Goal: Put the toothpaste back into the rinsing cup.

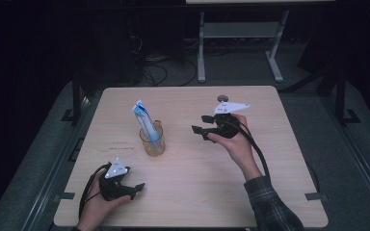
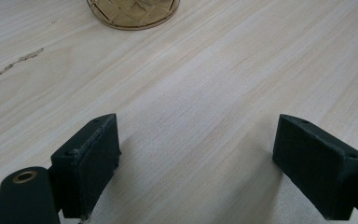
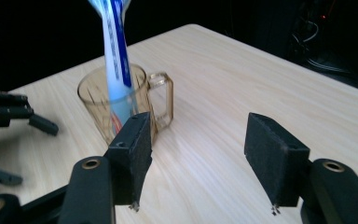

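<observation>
Apparently the placing is done: on the pale wooden desk (image 1: 231, 192) an amber glass mug (image 1: 152, 139) stands upright a little left of the middle, nearer the far edge than the near one, and a blue-and-white tube (image 1: 143, 119) stands in it, leaning toward the far left corner with its flat crimped end up, well above the rim. As I read it, the tube has been dropped in and what is left is only for the hands to clear away; nothing else on the desk seems to wait for handling. The mug is see-through with a faceted base and a handle that, in the right gripper view, points to the right of the picture; the tube's lower end shows through the glass, reaching the bottom. The right hand-held gripper (image 1: 203, 124) hovers to the right of the mug, apart from it, jaws spread wide with nothing between them. The left hand-held gripper (image 1: 134, 187) sits low near the near left corner, well apart from the mug, its jaws likewise spread and empty over bare wood. A small dark round object (image 1: 222, 98) lies near the far edge, too small to identify.
</observation>
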